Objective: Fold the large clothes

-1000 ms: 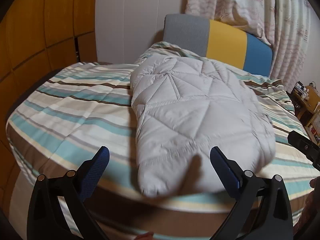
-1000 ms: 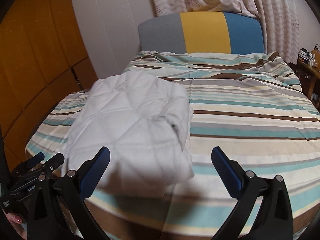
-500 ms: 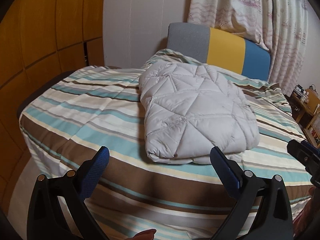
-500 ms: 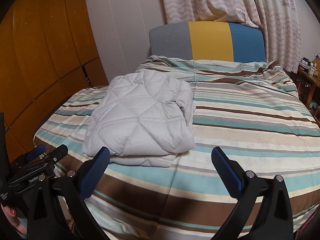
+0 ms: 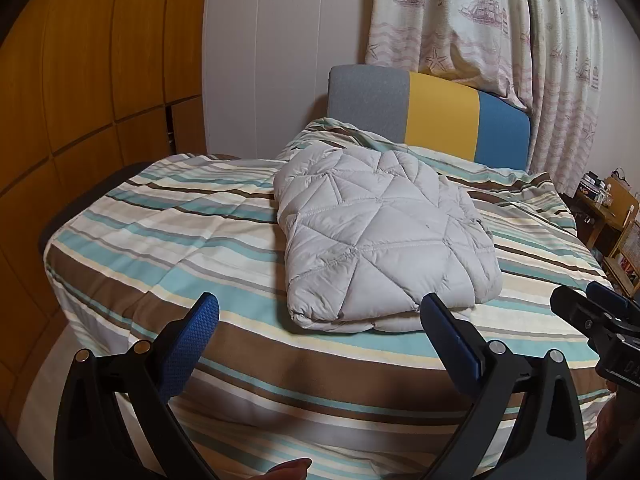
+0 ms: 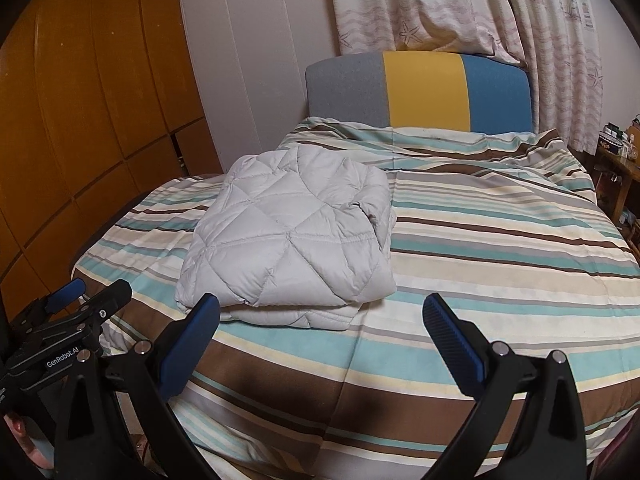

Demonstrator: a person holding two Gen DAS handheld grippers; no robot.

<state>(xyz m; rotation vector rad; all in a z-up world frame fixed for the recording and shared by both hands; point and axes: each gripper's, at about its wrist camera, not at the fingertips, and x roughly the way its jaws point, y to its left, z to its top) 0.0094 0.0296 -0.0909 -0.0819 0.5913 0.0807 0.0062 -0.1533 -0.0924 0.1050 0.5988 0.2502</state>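
Left tongs [image 5: 320, 336] held wide apart, empty | right tongs [image 6: 322, 332] likewise | folded jacket [image 5: 384, 240] laid on striped bed [image 5: 160, 240]

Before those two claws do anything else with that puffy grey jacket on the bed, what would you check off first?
1. Left claw open and holding nothing: ok.
2. Right claw open and holding nothing: ok.
3. Quilted jacket lies folded in a compact bundle on the striped bedspread: ok.
4. Both claws apart from the jacket, none touching it: ok.
5. Loose fabric sticking out: not ok, a rumpled fold shows on the bundle's right side and a lower layer peeks out along the near edge.
6. Whether sleeves are tucked evenly inside: cannot tell, they are hidden.
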